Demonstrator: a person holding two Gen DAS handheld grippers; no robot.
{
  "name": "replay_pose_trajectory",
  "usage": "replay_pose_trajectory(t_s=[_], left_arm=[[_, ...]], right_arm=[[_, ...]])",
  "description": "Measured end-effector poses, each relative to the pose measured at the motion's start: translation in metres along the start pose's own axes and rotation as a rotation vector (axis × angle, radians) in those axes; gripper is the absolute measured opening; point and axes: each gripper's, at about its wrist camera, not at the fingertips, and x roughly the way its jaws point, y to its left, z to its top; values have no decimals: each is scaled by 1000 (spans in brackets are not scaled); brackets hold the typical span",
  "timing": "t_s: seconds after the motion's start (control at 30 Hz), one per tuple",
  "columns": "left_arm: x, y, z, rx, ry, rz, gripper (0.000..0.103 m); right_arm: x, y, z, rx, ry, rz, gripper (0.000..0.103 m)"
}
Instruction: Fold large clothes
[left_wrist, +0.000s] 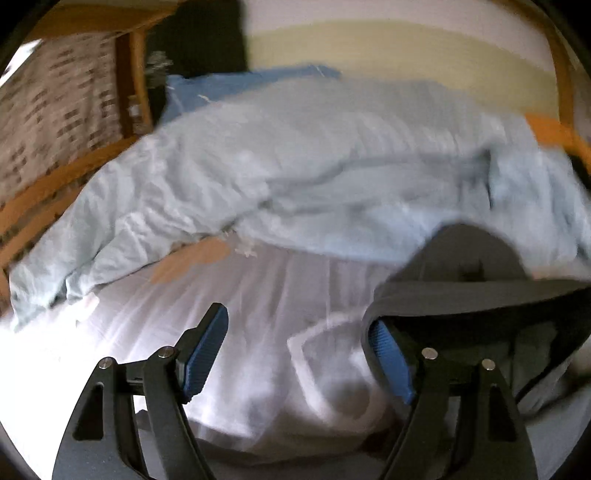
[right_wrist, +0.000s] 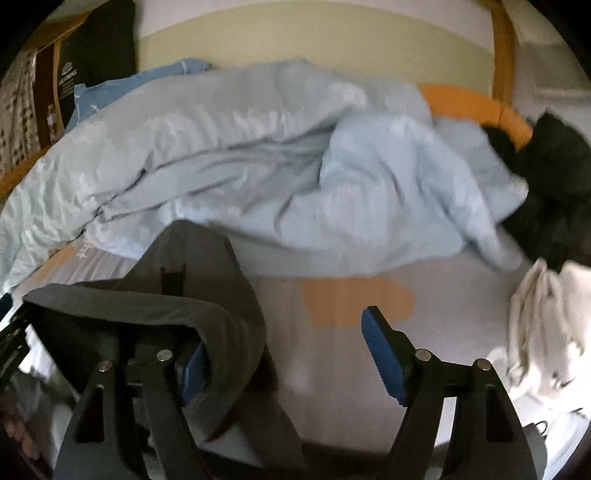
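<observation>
Both tongs, left (left_wrist: 299, 354) and right (right_wrist: 284, 354), wide open; dark garment (right_wrist: 221, 325) draped on inner fingers (may snag, bunch up).

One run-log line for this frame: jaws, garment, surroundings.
left gripper: jaws open, dark grey garment draped over one | right gripper: same | pale blue duvet bunched behind | white clothes aside

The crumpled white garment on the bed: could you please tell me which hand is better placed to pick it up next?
Right, probably. The white garment lies close beside the right gripper's open jaws, at the right edge of its view. A grey garment drapes over one of its fingers.
</observation>
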Motion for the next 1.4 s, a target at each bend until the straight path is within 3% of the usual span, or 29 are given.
replay_pose_trajectory(t_s=[0.03, 0.07, 0.13, 0.23, 0.33, 0.4, 0.47, 0.53, 0.6, 0.67, 0.7, 0.73, 0.83, 0.93, 1.0, 1.03, 1.1, 1.13, 1.17, 1.2, 1.23, 1.3, 1.4], left_arm=[[4, -1, -2, 33, 36, -30, 76], [6, -2, -2, 53, 65, -106, 75], [-1, 2, -2, 32, 98, -370, 75], [-28, 9, 5, -63, -15, -557, 78], [-53, 16, 8, -116, -157, -662, 79], [-60, 15, 7, -127, -225, -628, 79], [-51, 8, 11, -125, -179, -583, 74], [-27, 1, 10, -125, -40, -524, 60], [-2, -3, 7, -121, 104, -445, 45], [21, -2, -2, -122, 186, -376, 44], [30, 0, -5, -133, 224, -381, 41], [36, 3, -7, -157, 242, -397, 39], [36, -5, -8, -106, 244, -339, 38], [20, -15, -5, -24, 208, -272, 38], [-9, -10, 5, -11, 126, -311, 40], [-34, -7, 15, -31, 42, -363, 44], [-71, -5, 30, -73, -101, -427, 73], [-80, -9, 38, -74, -126, -431, 77], [-82, -19, 47, -57, -123, -422, 79], [-78, -33, 56, -32, -99, -417, 80], [-72, -47, 64, -7, -67, -432, 80], [-47, -75, 80, 4, 6, -500, 83], [20, -113, 103, -73, 159, -481, 85]], right_arm=[[6, -1, 0, -35, 50, 17, 77], [10, -2, -2, -66, 98, 49, 77], [11, -8, -6, -72, 153, 161, 76], [-35, -26, 2, -8, 6, 373, 74], [-83, -41, 6, 24, -169, 476, 74], [-95, -44, 6, 53, -251, 511, 74], [-80, -36, 9, 70, -194, 530, 62], [-43, -19, 11, 55, -57, 540, 40], [0, 1, 3, 28, 74, 496, 33], [43, 11, -8, 12, 240, 361, 25], [58, 10, -14, 10, 310, 295, 17], [65, 6, -16, 18, 336, 256, 16], [61, -6, -15, 53, 321, 217, 16], [60, -10, -12, 50, 310, 118, 16], [48, -14, -5, 73, 263, 158, 16], [40, -16, 0, 94, 222, 180, 16], [18, -20, 11, 109, 126, 205, 19], [8, -21, 14, 96, 84, 198, 30], [-3, -22, 16, 74, 38, 171, 38], [-10, -26, 14, 61, 7, 142, 60], [-16, -29, 15, 50, -36, 94, 70], [-20, -36, 18, 62, -57, 46, 70], [-23, -58, 19, 126, -64, 58, 70]])
